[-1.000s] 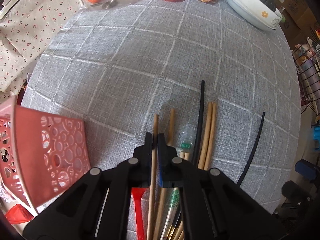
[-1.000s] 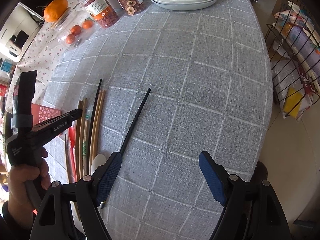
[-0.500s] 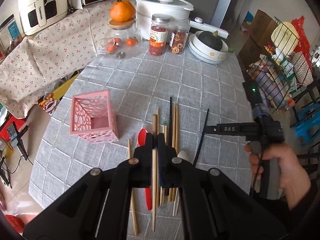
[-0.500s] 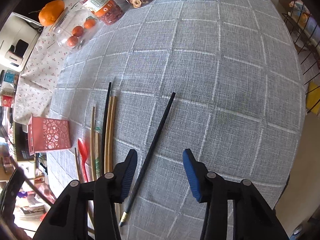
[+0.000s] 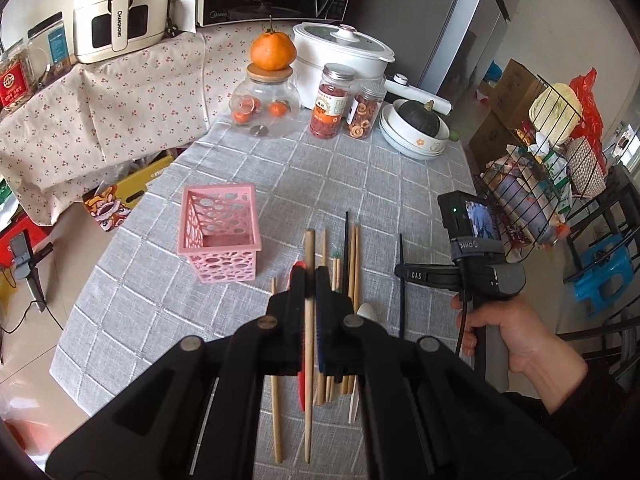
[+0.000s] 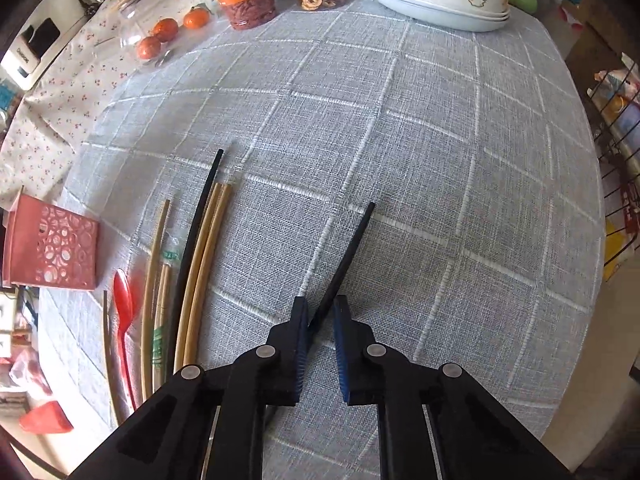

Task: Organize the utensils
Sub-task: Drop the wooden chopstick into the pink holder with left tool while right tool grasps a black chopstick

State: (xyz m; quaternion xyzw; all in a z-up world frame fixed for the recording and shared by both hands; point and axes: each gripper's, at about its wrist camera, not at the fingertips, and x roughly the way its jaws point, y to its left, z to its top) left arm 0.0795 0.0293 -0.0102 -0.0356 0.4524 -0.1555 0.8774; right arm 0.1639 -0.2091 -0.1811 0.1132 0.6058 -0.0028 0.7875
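utensils on grey checked cloth: one wooden chopstick lifted, one black chopstick pinched

- pink basket [image 5: 218,236]: far left on the tablecloth [image 5: 384,184], upright, mouth open, nothing seen inside. judged the destination; bare cloth all round it.
- loose row just right of the basket: bamboo chopsticks [image 6: 204,264], red spoon [image 6: 123,300], a wrapped pair, a long black stick, lying side by side and partly touching. light, stiff, round; likely to roll.
- left gripper [image 5: 310,280]: jaws pressed on a wooden chopstick [image 5: 308,360], held about mid-length above the row, both ends free. a thin, smooth stick may pivot in the pads; a mid-shaft hold looks sound.
- right gripper [image 6: 320,316]: jaws have just been closing and now pinch the black chopstick [image 6: 348,252], which lies apart to the right, taken toward its near end. the long free tip may swing.
- room: wide open cloth to the right; table edge near the wire rack [image 5: 532,184]; jars and bowls well back.
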